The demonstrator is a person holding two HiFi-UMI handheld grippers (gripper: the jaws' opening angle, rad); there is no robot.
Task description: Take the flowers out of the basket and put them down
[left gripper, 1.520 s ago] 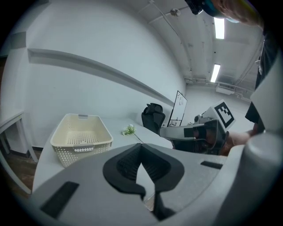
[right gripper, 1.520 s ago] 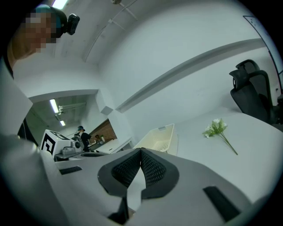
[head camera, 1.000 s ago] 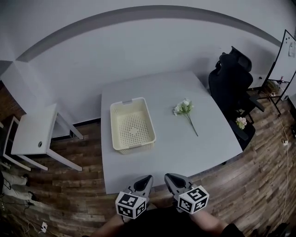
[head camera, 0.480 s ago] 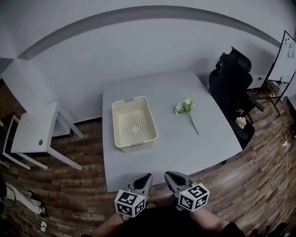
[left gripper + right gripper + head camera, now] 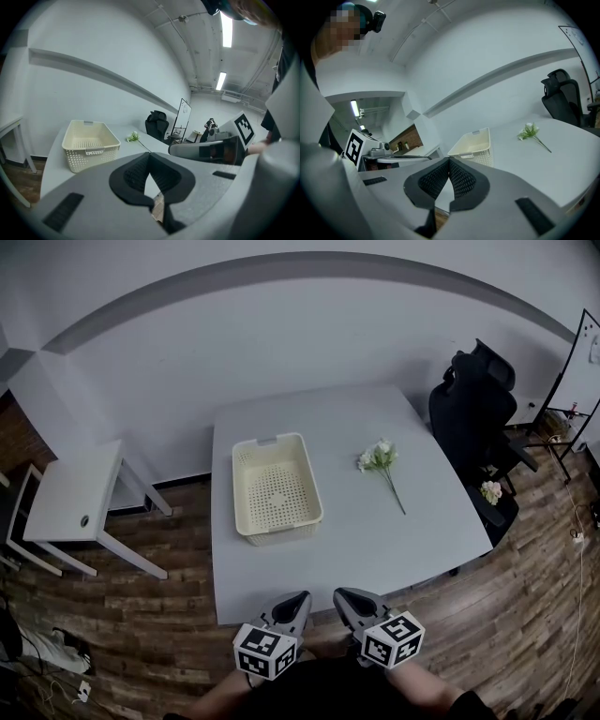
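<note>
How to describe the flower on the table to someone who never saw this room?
Start at the grey table. Right of the cream basket, apart from it, lies the flower: white blooms, long green stem. The other bunch rests on the black chair, not on the table.

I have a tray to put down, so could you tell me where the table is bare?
The near strip of the table, from the basket and flower to your edge, is widest. The gap between basket and flower is bare, and so is the far strip behind them. Nowhere is crowded.
</note>
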